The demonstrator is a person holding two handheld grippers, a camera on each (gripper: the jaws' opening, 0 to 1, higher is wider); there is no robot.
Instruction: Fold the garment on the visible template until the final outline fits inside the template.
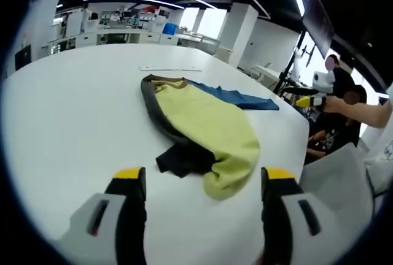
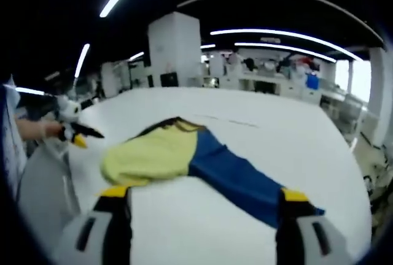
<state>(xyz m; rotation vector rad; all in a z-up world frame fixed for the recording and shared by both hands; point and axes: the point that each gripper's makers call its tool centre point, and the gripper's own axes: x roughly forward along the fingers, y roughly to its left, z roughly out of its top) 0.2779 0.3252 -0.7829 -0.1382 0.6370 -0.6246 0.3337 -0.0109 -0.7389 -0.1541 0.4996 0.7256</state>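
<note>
- The garment (image 1: 202,127), yellow-green with black and blue parts, lies rumpled in the middle of the white tabletop (image 1: 73,118).
- The left gripper (image 1: 202,185) hovers near it, jaws apart, empty.
- The right gripper (image 2: 202,207) has its jaws apart over the blue part, empty.

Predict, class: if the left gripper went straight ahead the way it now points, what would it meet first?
Probably the crumpled yellow-green garment's near hem, by its black sleeve, lying on the white table; depth is uncertain.
</note>
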